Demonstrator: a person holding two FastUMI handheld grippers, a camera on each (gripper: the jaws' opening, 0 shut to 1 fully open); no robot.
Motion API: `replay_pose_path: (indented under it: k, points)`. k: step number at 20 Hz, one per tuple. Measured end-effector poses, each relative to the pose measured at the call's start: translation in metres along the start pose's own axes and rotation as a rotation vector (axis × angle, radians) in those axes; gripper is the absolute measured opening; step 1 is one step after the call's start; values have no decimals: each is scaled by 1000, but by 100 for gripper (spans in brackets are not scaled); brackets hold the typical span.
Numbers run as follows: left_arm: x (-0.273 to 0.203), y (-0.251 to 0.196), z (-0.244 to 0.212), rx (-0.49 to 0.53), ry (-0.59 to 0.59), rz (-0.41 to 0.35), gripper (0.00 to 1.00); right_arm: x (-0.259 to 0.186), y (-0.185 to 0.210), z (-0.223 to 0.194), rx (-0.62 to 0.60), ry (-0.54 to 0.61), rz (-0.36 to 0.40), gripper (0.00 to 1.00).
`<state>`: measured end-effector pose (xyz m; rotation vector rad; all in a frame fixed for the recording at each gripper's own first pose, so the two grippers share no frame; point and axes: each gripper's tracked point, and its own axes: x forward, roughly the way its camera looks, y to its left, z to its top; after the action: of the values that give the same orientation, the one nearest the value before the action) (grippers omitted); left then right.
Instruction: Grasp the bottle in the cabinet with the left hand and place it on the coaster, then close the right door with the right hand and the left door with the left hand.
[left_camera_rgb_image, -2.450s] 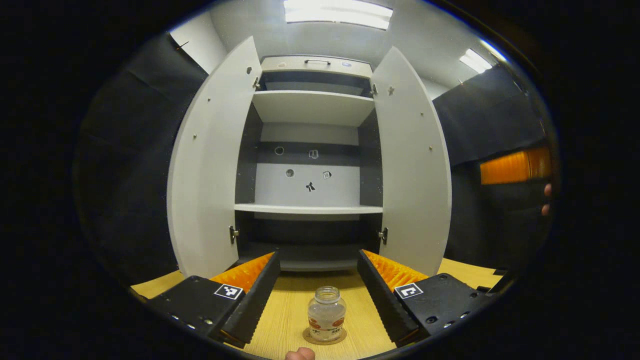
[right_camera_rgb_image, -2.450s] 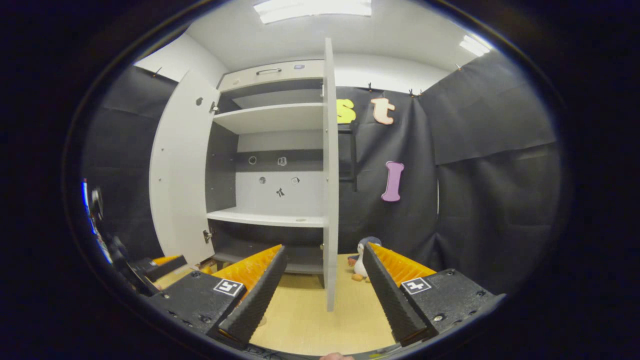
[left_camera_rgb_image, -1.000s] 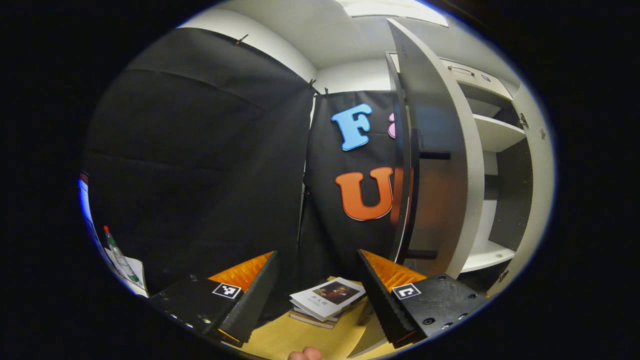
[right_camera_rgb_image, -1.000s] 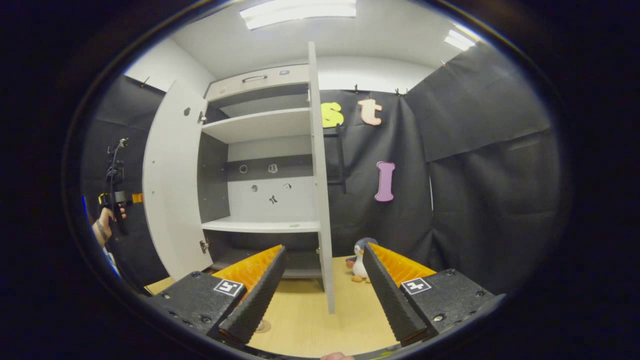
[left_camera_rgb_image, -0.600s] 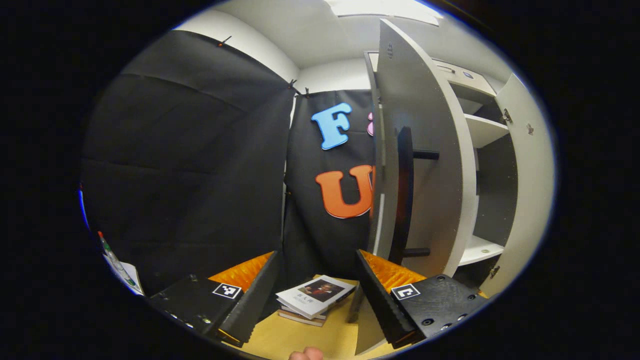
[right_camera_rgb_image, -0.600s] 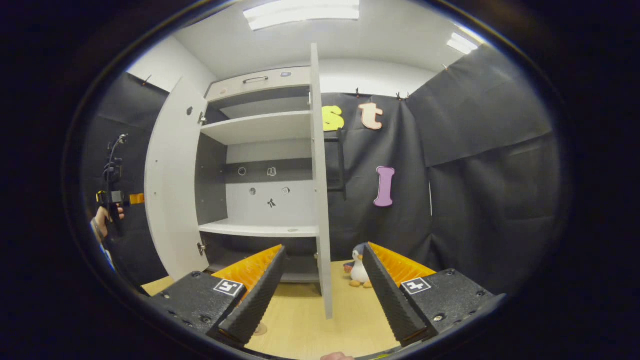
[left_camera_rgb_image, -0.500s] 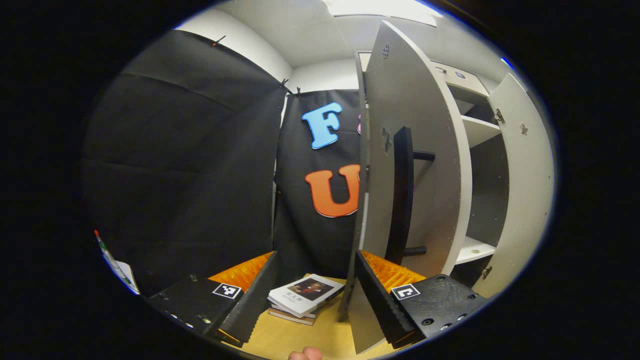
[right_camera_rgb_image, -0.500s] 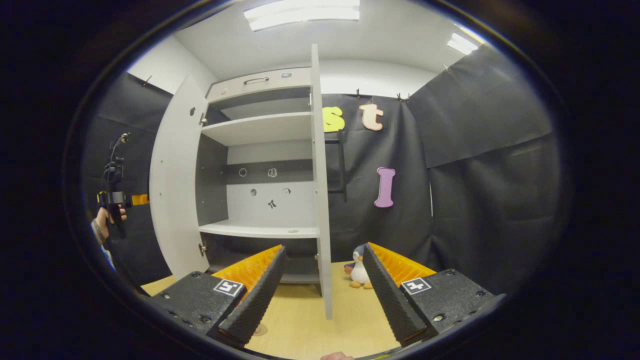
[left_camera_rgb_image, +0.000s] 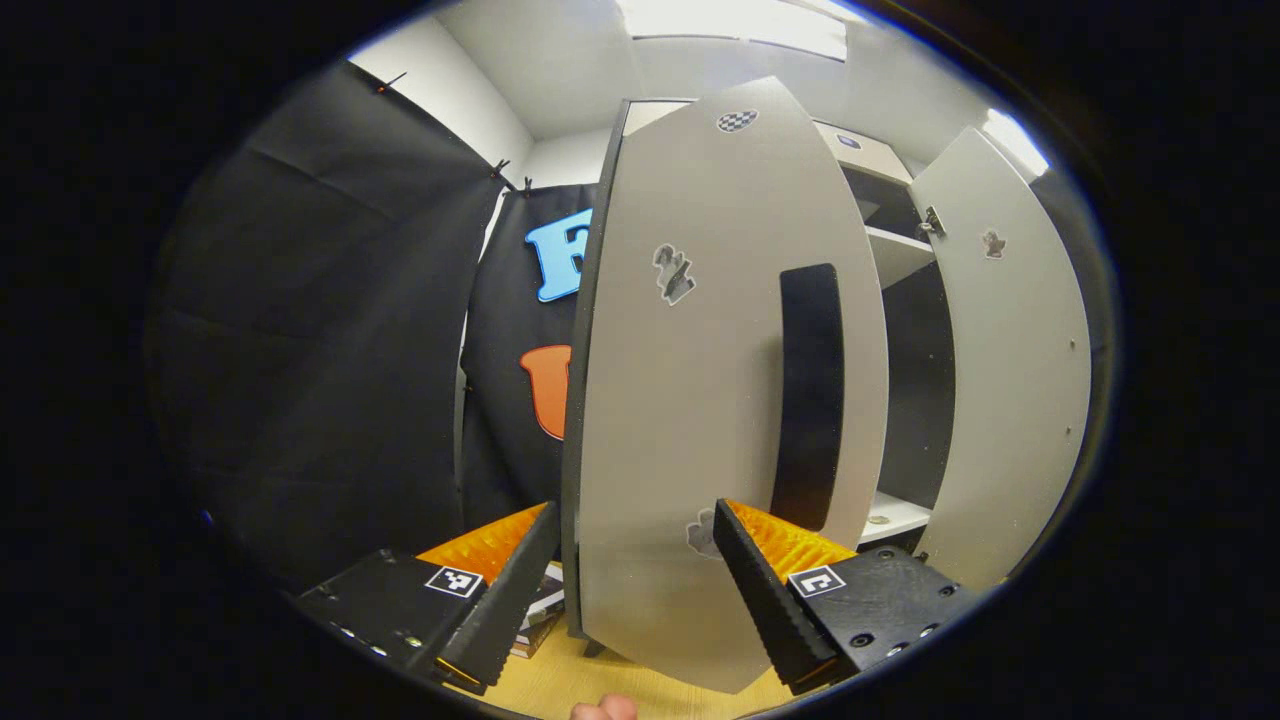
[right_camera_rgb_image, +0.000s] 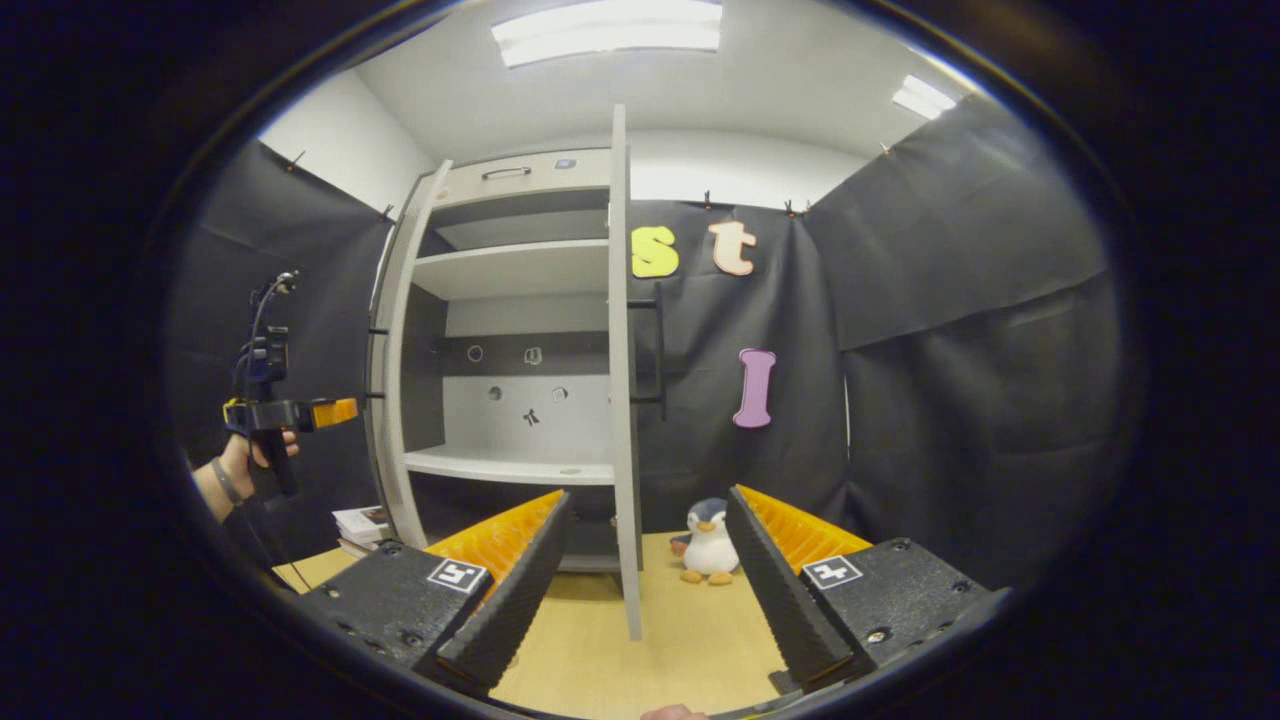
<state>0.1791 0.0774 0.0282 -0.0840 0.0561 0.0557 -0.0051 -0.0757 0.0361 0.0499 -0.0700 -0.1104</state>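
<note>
In the left gripper view my left gripper (left_camera_rgb_image: 630, 600) is open, close in front of the outer face of the grey left door (left_camera_rgb_image: 700, 400). Its black handle (left_camera_rgb_image: 810, 395) stands just above my right-hand finger (left_camera_rgb_image: 765, 600). Beyond it the right door (left_camera_rgb_image: 1010, 380) stands open. In the right gripper view my right gripper (right_camera_rgb_image: 645, 590) is open and holds nothing. The right door (right_camera_rgb_image: 622, 400) is edge-on straight ahead of it. The left door (right_camera_rgb_image: 385, 400) is nearly edge-on, and a hand holds the left gripper (right_camera_rgb_image: 290, 412) just outside it. The cabinet shelf (right_camera_rgb_image: 500, 465) is bare.
A stack of books (right_camera_rgb_image: 360, 522) lies on the wooden table (right_camera_rgb_image: 690, 640) left of the cabinet. A penguin toy (right_camera_rgb_image: 708, 545) stands on the table to the right of the right door. Black cloth walls close in both sides.
My left gripper left the bottle on the coaster and swung round to the outside of the left door. That door has turned from wide open to part-way shut. The right door has not moved.
</note>
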Motion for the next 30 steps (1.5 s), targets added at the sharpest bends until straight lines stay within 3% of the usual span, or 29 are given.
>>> replay_pose_path:
  k: [2, 3, 5, 6, 9, 11, 13, 15, 19, 23, 30]
  points:
    - [-9, -5, -3, -21, 0, -1, 92, 1, -3, 2, 5, 2, 3, 100]
    - [-16, -7, -1, -20, -6, -2, 99, 4, -8, 4, 6, 0, 0, 100]
    - [-35, -9, 0, 2, -29, -2, 99, 13, -15, 11, 8, -13, 0, 100]
    - [-47, -14, -2, 17, -34, -9, 95, 19, -19, 17, 9, -20, 0, 100]
    - [-90, -36, -19, 49, -40, -20, 99, 41, -36, 44, 18, -49, 10, 97]
    - [-118, -55, -30, 6, -45, -37, 95, 60, -50, 65, -18, -72, 8, 96]
    - [-143, -75, -42, -47, -41, -65, 99, 82, -63, 90, -40, -101, -6, 99]
    - [-165, -80, -49, -25, -40, -57, 99, 107, -78, 107, -50, -93, -37, 99]
    - [-198, -82, -53, 24, -32, -59, 95, 156, -78, 135, -49, -94, 20, 99]
    - [-208, -75, -52, 21, -23, -56, 99, 194, -70, 128, -63, -41, 17, 100]
    - [-204, -43, -39, 38, -44, -10, 95, 194, -59, 126, 22, -72, 77, 95]
